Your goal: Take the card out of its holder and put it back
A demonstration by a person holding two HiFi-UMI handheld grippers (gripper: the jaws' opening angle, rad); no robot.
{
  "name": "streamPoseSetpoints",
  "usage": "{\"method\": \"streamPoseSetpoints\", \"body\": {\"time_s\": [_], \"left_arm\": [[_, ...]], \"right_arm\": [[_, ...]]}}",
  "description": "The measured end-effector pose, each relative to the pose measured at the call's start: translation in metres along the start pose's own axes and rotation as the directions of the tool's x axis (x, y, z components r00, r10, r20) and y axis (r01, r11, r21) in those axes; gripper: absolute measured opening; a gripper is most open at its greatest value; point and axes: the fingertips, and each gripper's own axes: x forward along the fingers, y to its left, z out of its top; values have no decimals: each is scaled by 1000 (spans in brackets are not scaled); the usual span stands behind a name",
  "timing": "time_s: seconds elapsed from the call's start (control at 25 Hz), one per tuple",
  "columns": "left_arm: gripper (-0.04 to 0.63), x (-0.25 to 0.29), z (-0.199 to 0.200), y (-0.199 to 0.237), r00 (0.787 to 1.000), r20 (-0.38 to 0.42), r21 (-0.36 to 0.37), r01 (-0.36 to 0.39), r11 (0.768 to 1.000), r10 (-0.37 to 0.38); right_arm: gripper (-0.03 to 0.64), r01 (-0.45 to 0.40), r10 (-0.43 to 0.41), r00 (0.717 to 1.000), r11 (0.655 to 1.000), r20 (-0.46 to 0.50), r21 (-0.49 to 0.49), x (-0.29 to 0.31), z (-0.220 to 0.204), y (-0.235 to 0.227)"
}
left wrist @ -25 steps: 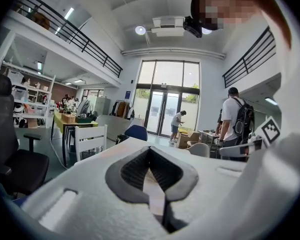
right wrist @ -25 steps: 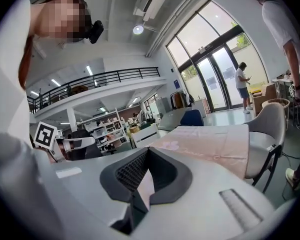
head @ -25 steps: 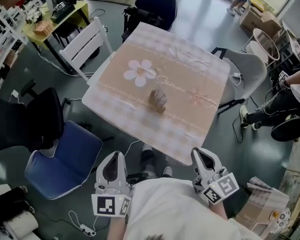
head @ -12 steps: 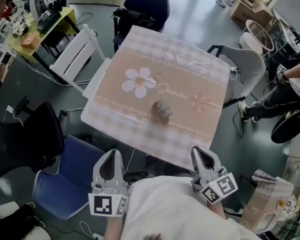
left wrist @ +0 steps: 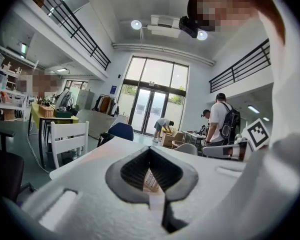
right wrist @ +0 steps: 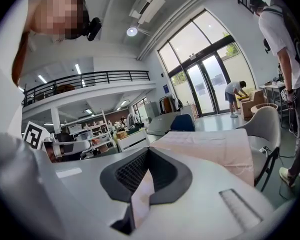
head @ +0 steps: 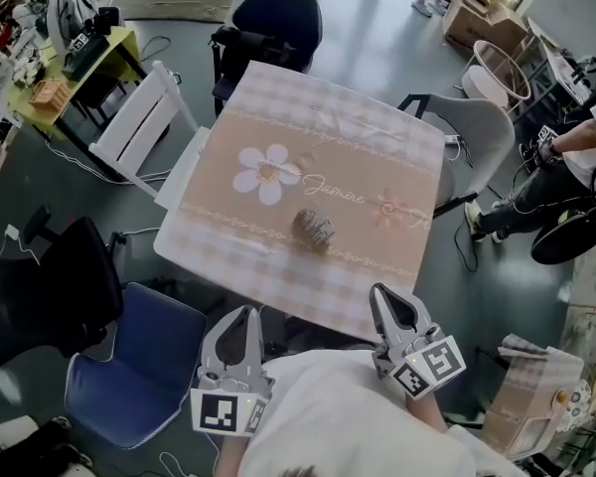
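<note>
Though holder (head: 315, 229) sits on tbl (head: 377, 147), contents too small to make out.

The holder (head: 315, 229) sits on the table (head: 397, 167). It is a small grey-brown lump with pale ribs or slots across its top, and it lies a little slantwise to the edges. It is near the middle, somewhat closer to the near edge than the far one, and well clear of every corner. It is too small to tell whether a card stands in it.
</note>
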Motion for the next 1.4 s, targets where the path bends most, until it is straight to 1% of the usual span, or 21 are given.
{"method": "streamPoseSetpoints", "body": {"time_s": [0.16, 0.28, 0.36, 0.44, 0.56, 0.68, 0.92, 1.08, 1.24, 1.32, 1.4], "left_arm": [[0, 0, 1, 0, 1000, 6, 7, 15, 1000, -15], [0, -1, 1, 1, 1000, 10, 9, 17, 1000, -17], [0, -1, 4, 3, 1000, 24, -8, 6, 1000, -6], [0, -2, 7, 5, 1000, 31, -18, -2, 1000, 3], [0, -4, 6, 10, 1000, 21, -2, -10, 1000, 10], [0, -3, 7, 18, 1000, 16, 2, -26, 1000, 26], [0, 2, 6, 21, 999, 5, -1, -36, 999, 36], [0, 4, 4, 21, 999, -4, -6, -38, 999, 38], [0, 5, 3, 23, 999, -11, -9, -41, 999, 41], [0, 5, 3, 24, 999, -14, -13, -46, 999, 46], [0, 4, 3, 25, 999, -16, -16, -51, 999, 51]], "right_arm": [[-3, -7, 9, 999, 999, 49, -32, 14, 17, -2], [-3, -5, 8, 999, 999, 53, -52, 34, 21, -12], [16, -13, 14, 1000, 998, 24, -69, 52, 15, -20], [52, -17, 16, 1000, 997, -20, -73, 71, 4, -29], [109, -16, 11, 997, 998, -79, -56, 96, -14, -40], [133, -17, 12, 991, 999, -133, -39, 120, -31, -48], [133, -7, -2, 970, 999, -245, -36, 152, -72, -61], [133, 3, -6, 961, 1000, -276, -10, 167, -87, -66], [132, -19, 13, 953, 1000, -303, -18, 178, -96, -62], [108, -21, 12, 950, 999, -311, -24, 181, -100, -60], [58, -12, 2, 951, 1000, -310, -29, 182, -101, -60]]}}
